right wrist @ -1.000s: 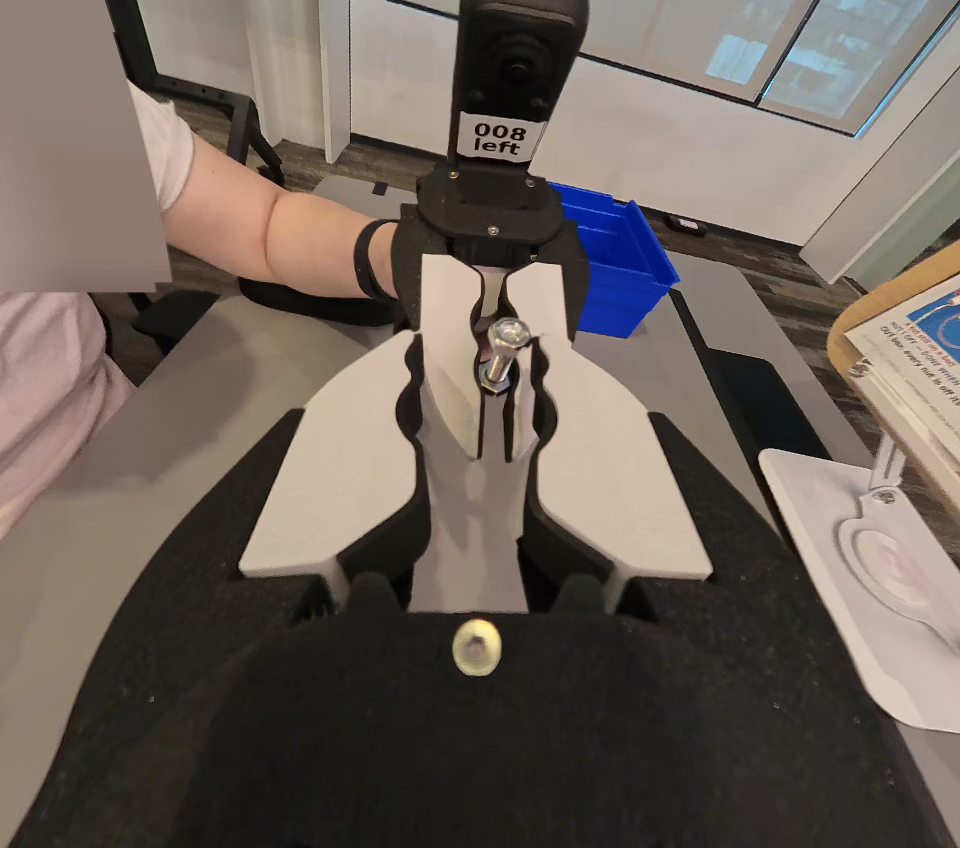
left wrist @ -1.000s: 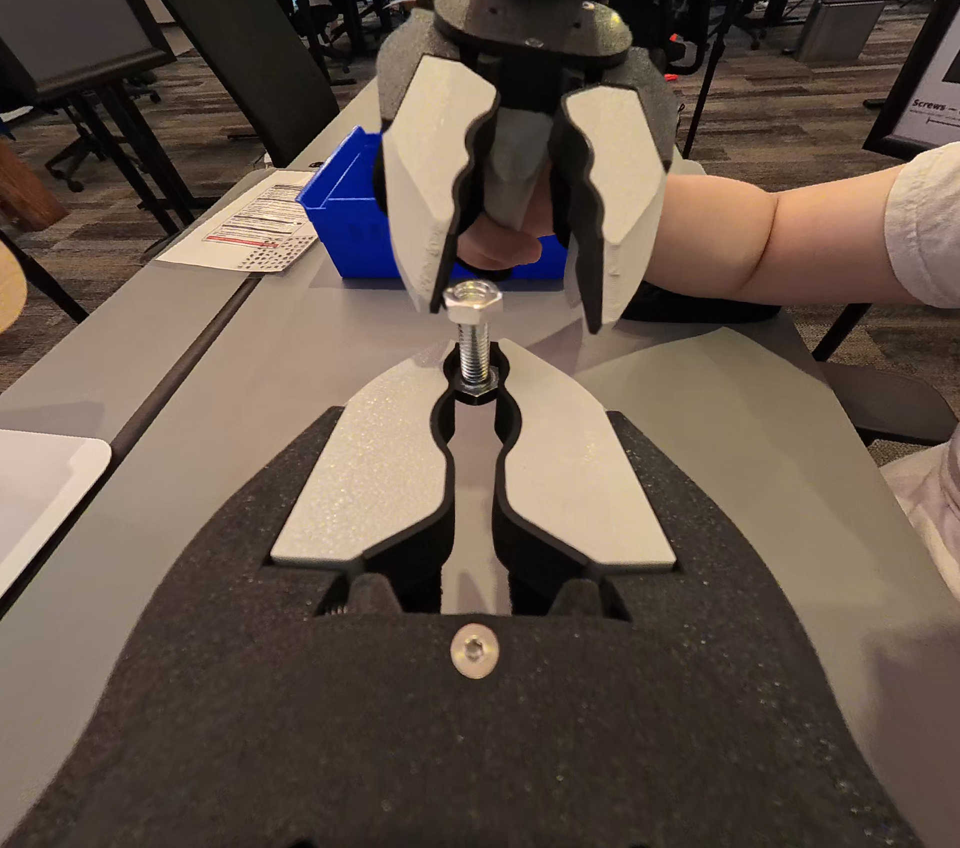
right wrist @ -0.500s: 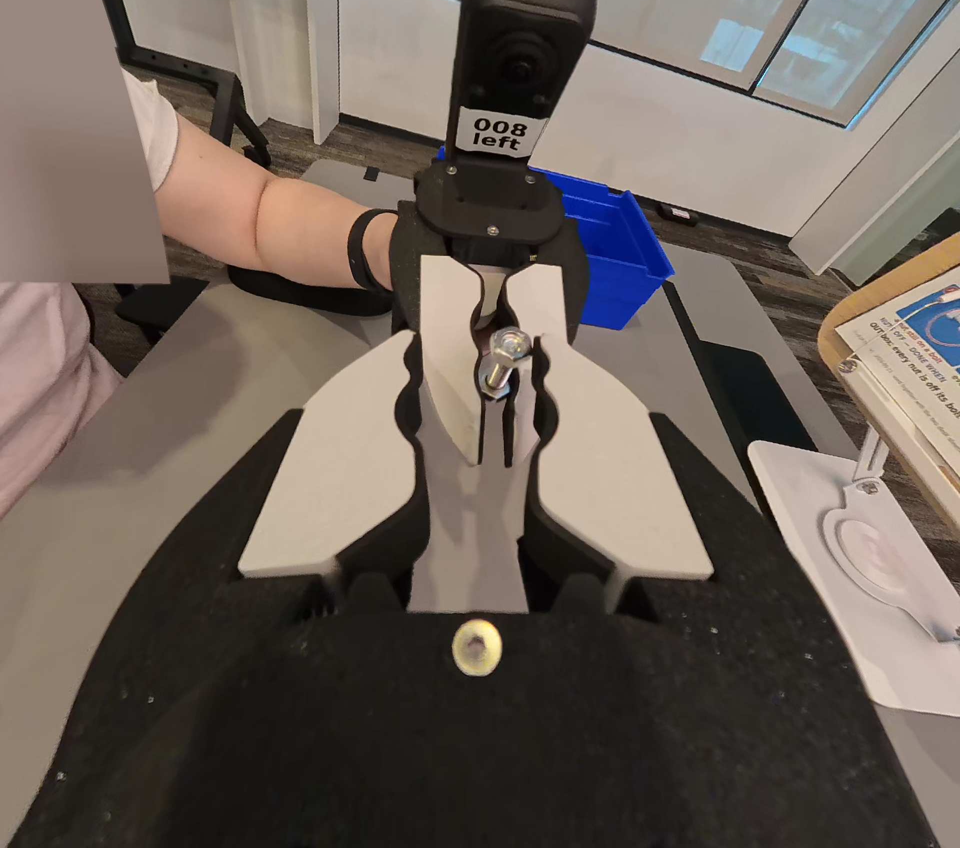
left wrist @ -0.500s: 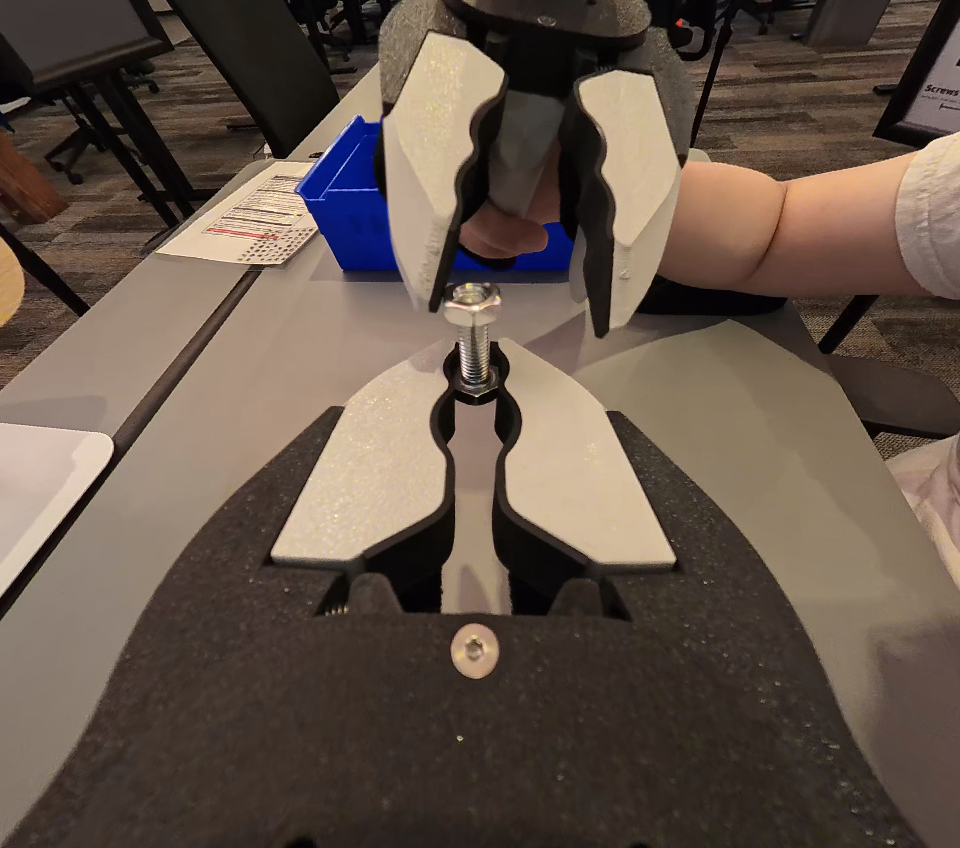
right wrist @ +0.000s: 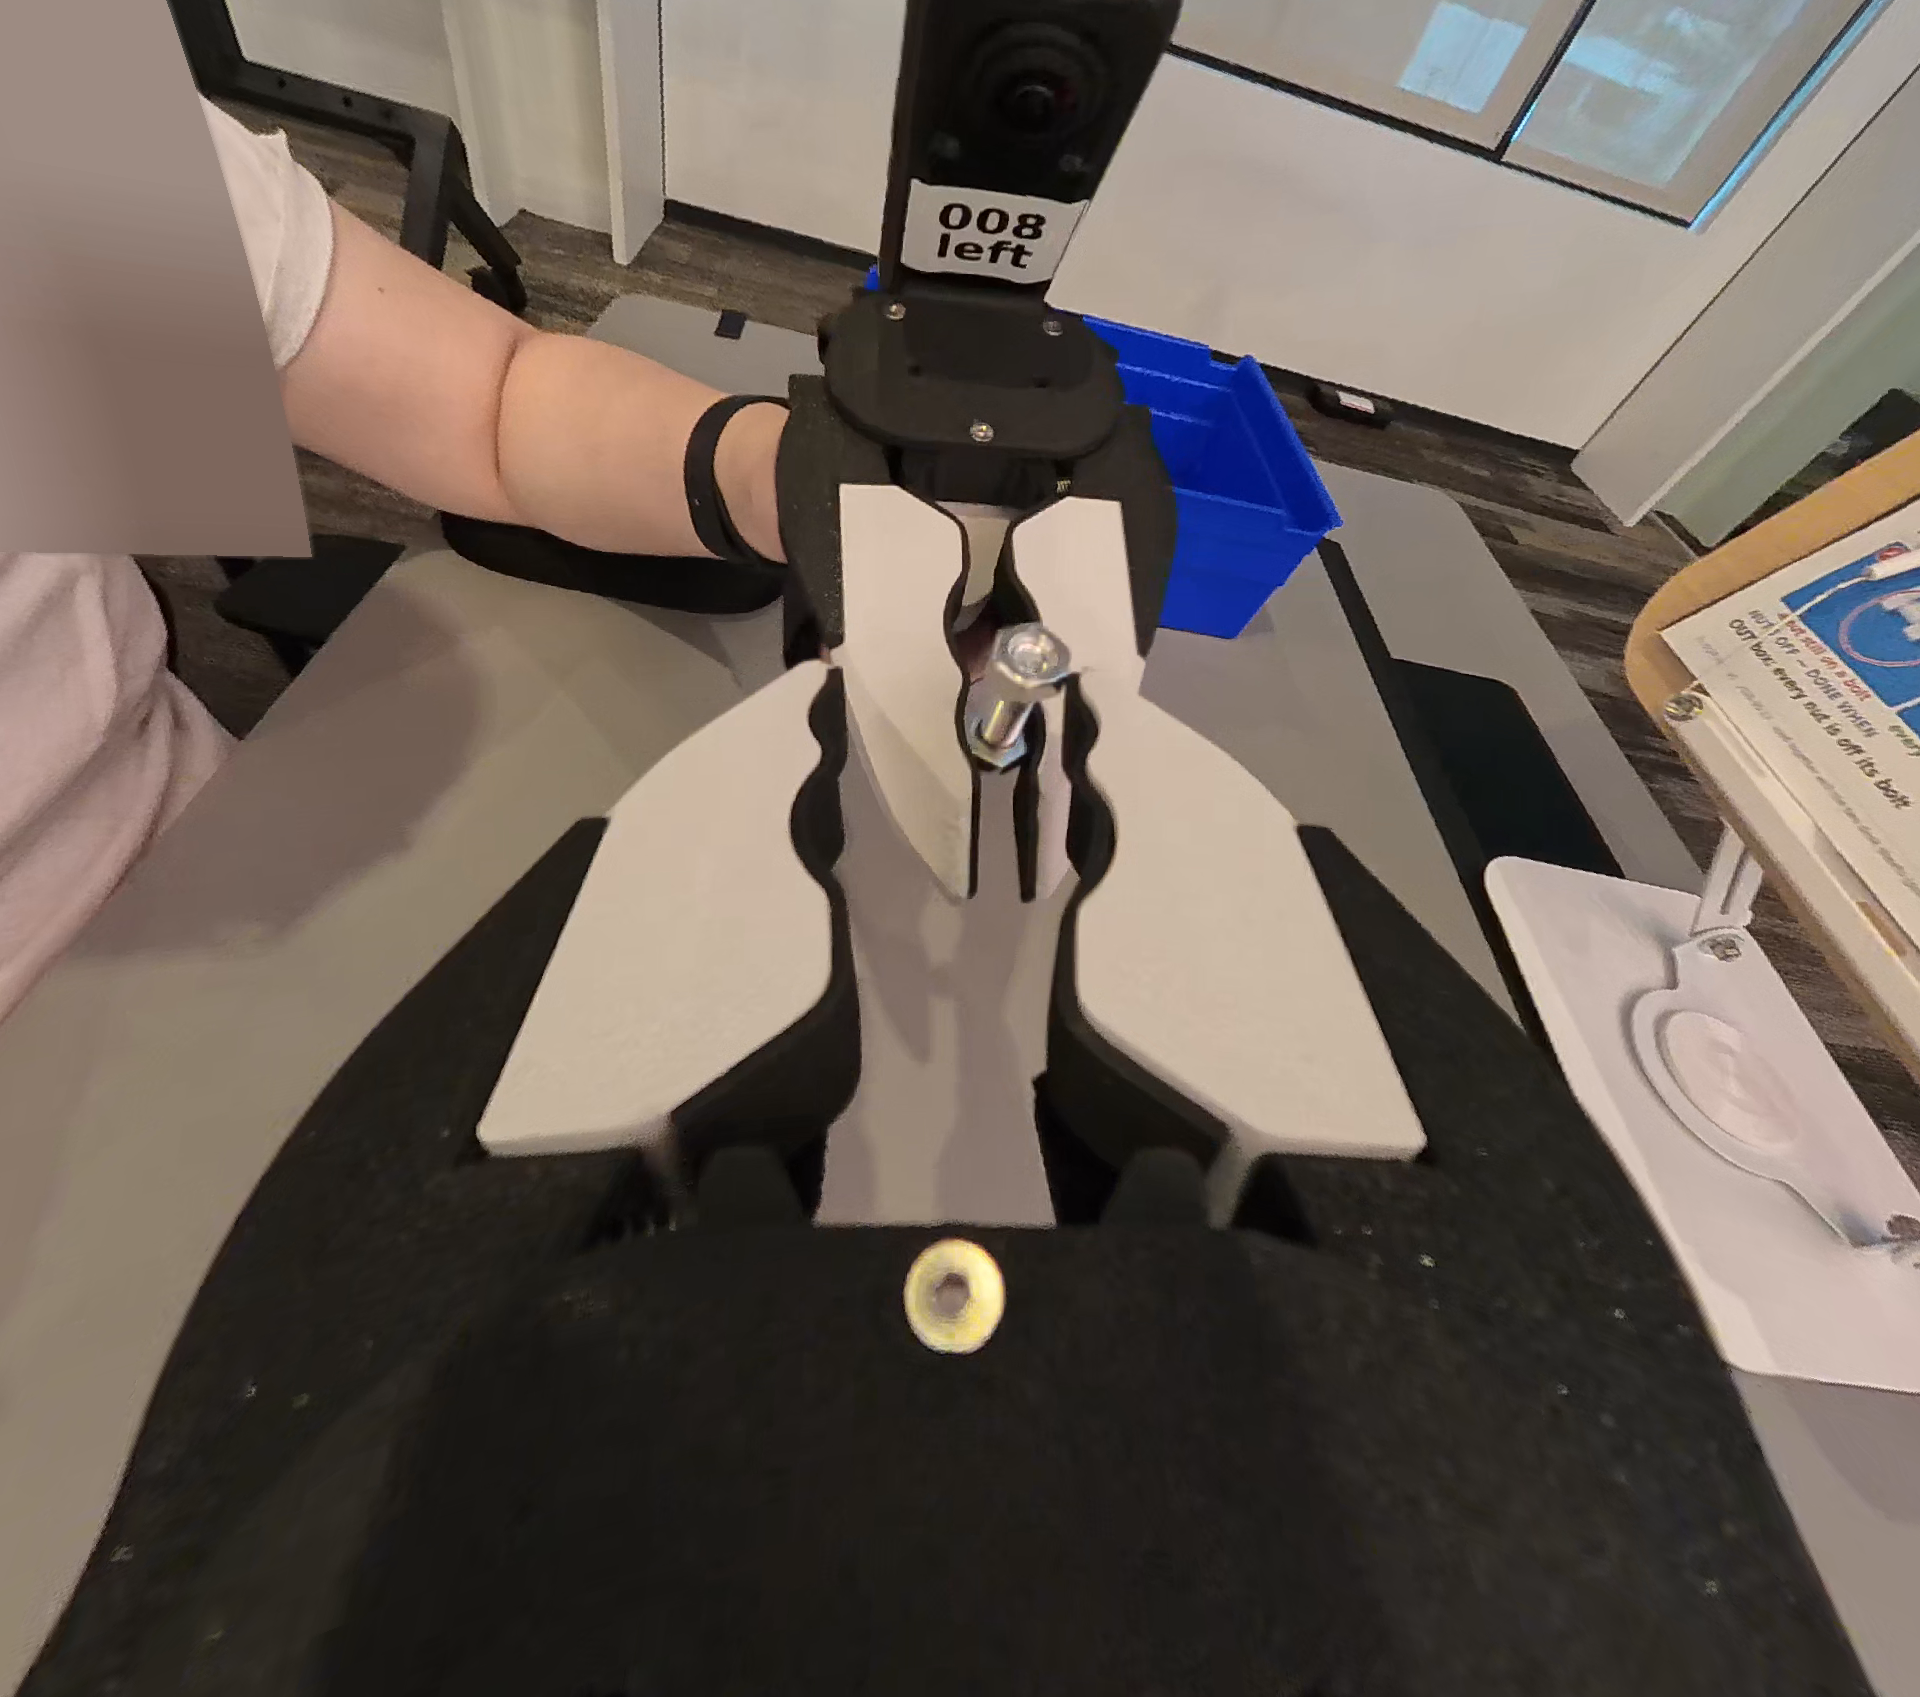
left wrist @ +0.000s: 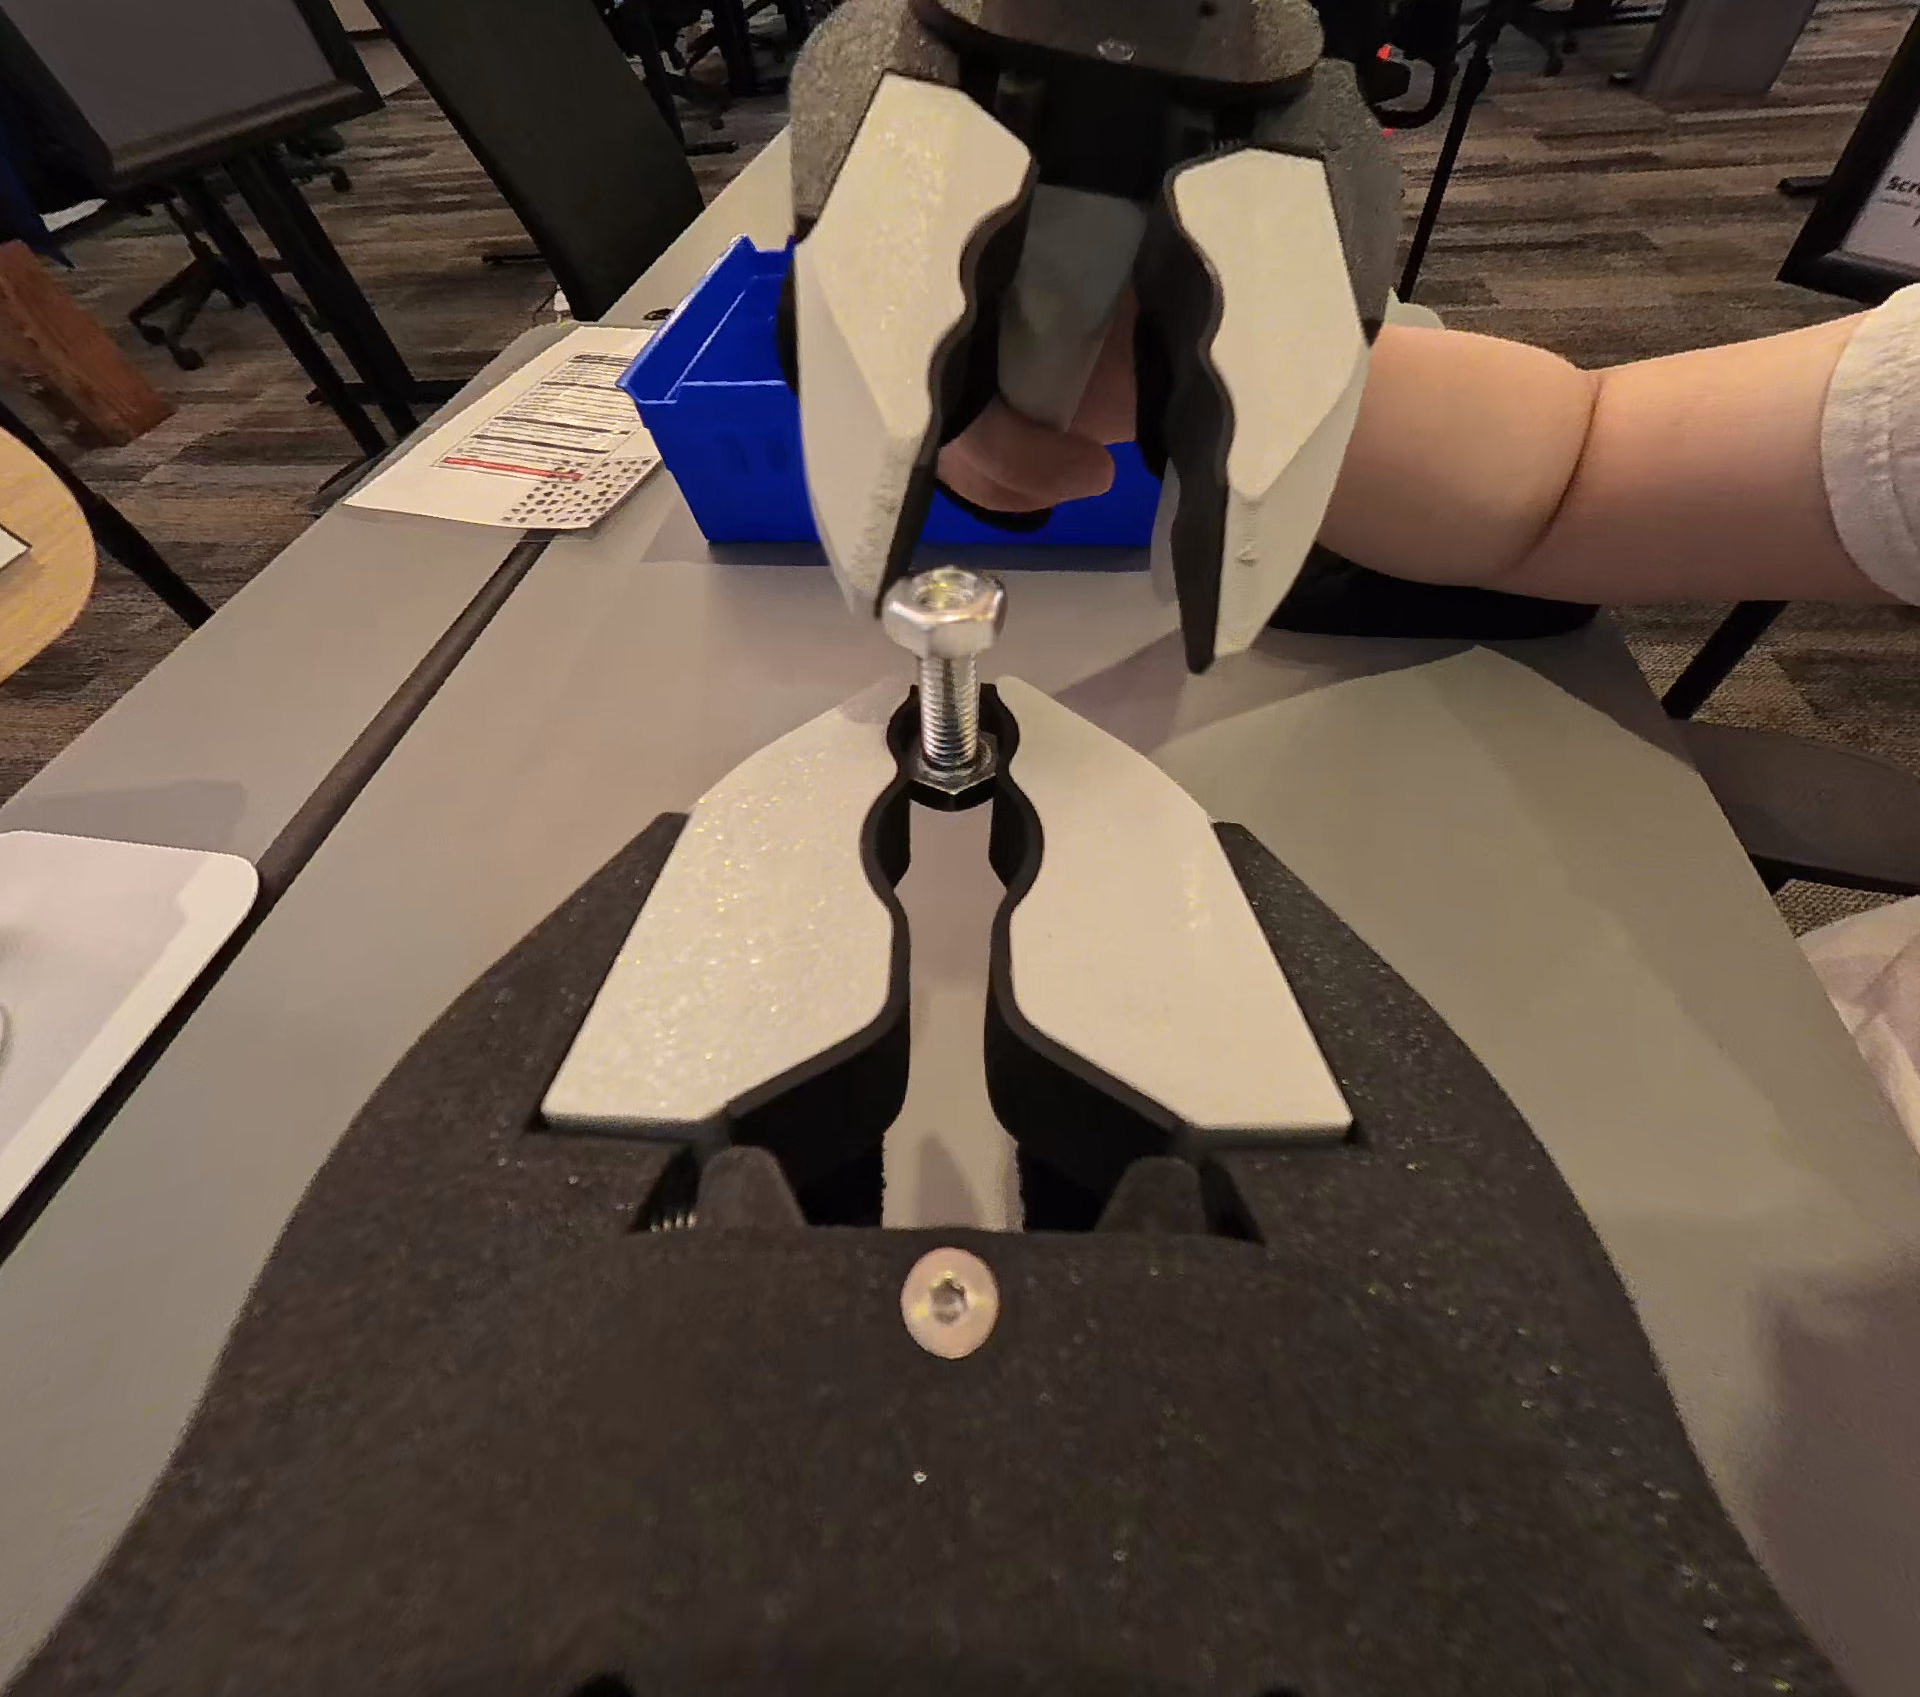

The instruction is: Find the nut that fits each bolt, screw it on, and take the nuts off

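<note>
A silver hex-head bolt stands head up, with a dark nut near its lower end. My left gripper is shut on the nut, just above the grey table. My right gripper faces it, tilted down from above and open, its jaws either side of the bolt head; one fingertip is at the head. In the right wrist view my right gripper is open around the left gripper, which holds the nut and the leaning bolt.
A blue bin stands on the table behind the grippers and also shows in the right wrist view. A printed sheet lies beside it. A white stand base and a sign board are to the right. The person's forearms reach in. Left tips to right tips: about 4 cm.
My right gripper has risen a little and come closer over the bolt head, still open. My left gripper has kept its hold on the nut.
</note>
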`<state>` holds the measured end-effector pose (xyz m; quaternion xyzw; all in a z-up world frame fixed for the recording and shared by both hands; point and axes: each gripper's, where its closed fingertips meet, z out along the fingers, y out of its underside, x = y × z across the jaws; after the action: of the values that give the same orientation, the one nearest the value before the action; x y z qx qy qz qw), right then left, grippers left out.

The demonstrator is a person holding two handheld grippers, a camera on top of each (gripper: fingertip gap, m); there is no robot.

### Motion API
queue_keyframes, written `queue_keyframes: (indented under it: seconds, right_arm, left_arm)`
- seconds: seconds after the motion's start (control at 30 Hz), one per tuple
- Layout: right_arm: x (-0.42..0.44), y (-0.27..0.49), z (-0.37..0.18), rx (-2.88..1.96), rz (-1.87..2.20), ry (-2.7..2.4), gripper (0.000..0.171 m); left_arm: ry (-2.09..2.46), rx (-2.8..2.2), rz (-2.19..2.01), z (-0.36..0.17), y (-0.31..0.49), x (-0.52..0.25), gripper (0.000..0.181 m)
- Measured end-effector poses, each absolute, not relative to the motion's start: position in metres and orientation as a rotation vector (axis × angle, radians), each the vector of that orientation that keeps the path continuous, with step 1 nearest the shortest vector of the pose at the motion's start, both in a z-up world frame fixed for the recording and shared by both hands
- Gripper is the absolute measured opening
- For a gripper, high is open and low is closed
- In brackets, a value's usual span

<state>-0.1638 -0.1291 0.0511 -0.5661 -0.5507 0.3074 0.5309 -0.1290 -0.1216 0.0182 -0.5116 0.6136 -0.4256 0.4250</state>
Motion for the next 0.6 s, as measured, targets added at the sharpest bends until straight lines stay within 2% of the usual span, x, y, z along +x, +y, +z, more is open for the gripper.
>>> queue_keyframes:
  seconds: [0.13,0.3,0.4,0.47,0.53,0.6]
  right_arm:
    - [-0.16,-0.133,0.056,-1.355,0.801,-1.308,0.03]
    - [-0.164,-0.125,0.055,-1.363,0.786,-1.257,0.043]
    - [-0.166,-0.128,0.052,-1.361,0.774,-1.291,0.043]
    - [-0.162,-0.128,0.051,-1.381,0.765,-1.298,0.038]
    - [-0.158,-0.132,0.054,-1.38,0.818,-1.307,0.024]
    - [-0.156,-0.127,0.059,-1.374,0.821,-1.258,0.03]
  left_arm:
    - [1.502,-1.3,-1.088,0.021,-0.116,-0.131,0.009]
    - [1.531,-1.287,-1.088,0.017,-0.122,-0.128,0.009]
    - [1.533,-1.288,-1.065,0.017,-0.12,-0.128,0.009]
    - [1.52,-1.292,-1.065,0.018,-0.117,-0.129,0.009]
    - [1.5,-1.304,-1.081,0.02,-0.115,-0.131,0.009]
    - [1.499,-1.307,-1.105,0.02,-0.115,-0.131,0.009]
